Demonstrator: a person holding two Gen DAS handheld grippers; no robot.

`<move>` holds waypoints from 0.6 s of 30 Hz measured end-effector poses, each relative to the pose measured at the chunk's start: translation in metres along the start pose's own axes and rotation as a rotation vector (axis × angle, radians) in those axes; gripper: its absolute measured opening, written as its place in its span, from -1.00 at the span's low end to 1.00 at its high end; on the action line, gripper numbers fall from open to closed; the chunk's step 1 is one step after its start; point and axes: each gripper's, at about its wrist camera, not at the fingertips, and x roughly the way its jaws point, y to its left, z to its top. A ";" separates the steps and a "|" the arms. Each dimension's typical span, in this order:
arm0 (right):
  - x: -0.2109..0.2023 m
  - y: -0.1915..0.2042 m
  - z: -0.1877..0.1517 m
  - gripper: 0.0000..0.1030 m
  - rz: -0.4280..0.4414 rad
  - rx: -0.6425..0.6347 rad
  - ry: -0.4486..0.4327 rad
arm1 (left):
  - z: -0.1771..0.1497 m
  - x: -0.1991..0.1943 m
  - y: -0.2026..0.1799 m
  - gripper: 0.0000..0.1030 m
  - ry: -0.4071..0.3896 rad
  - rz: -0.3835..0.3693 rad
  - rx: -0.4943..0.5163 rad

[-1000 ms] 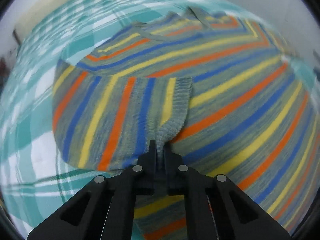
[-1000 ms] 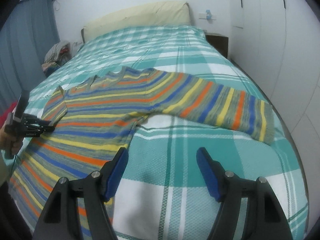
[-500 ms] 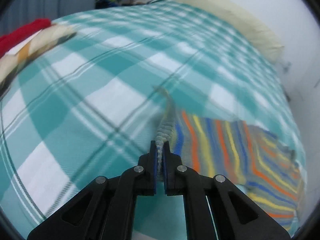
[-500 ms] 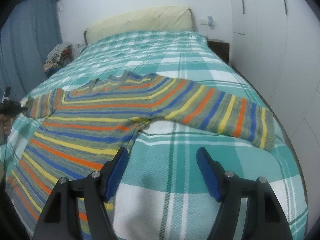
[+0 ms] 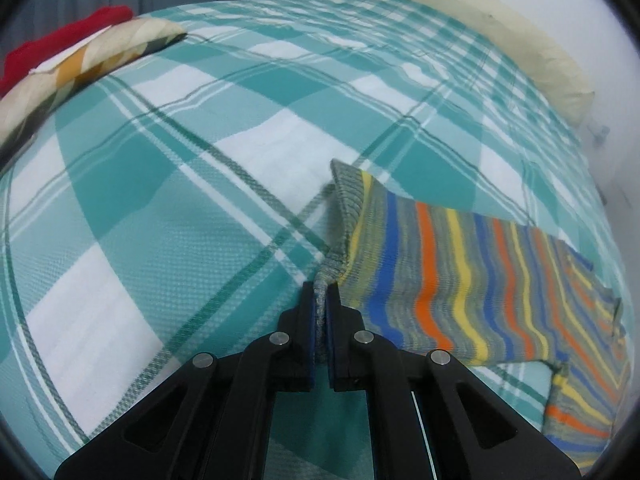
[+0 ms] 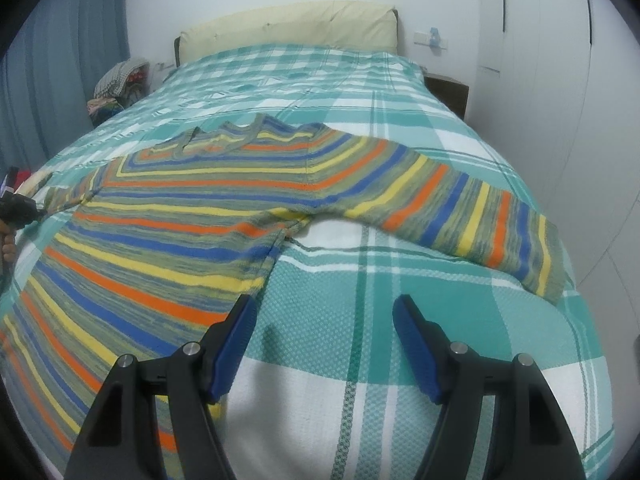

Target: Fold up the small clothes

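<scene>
A striped knit sweater [image 6: 192, 216] in orange, yellow, blue and grey lies spread face down on the bed. Its right sleeve [image 6: 472, 216] stretches out to the right. My left gripper [image 5: 320, 292] is shut on the grey ribbed cuff [image 5: 344, 208] of the left sleeve [image 5: 440, 280] and holds it pulled out over the bedspread; it shows at the far left of the right wrist view [image 6: 18, 210]. My right gripper [image 6: 324, 320] is open and empty, hovering over the bedspread just right of the sweater's side seam.
The bed has a teal and white plaid bedspread [image 6: 360, 92] and a cream headboard cushion [image 6: 288, 26]. Folded red and patterned clothes [image 5: 80, 52] lie at the bed's left edge. A clothes pile [image 6: 116, 84] sits beyond the bed; a nightstand [image 6: 448, 88] stands at right.
My left gripper has pulled the left sleeve cuff off the sweater's body and out to the left, straightening the sleeve. My right gripper has stayed nearly still and open.
</scene>
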 end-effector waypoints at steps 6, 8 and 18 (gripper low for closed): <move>0.003 -0.002 -0.001 0.36 0.005 0.020 0.013 | -0.005 0.005 -0.005 -0.94 -0.016 0.041 0.050; 0.003 -0.003 -0.001 0.36 0.006 0.025 0.013 | -0.006 0.000 -0.006 -0.82 -0.022 0.035 0.066; 0.002 -0.002 -0.001 0.36 -0.004 0.026 0.005 | 0.025 -0.016 -0.003 0.47 -0.027 -0.118 0.041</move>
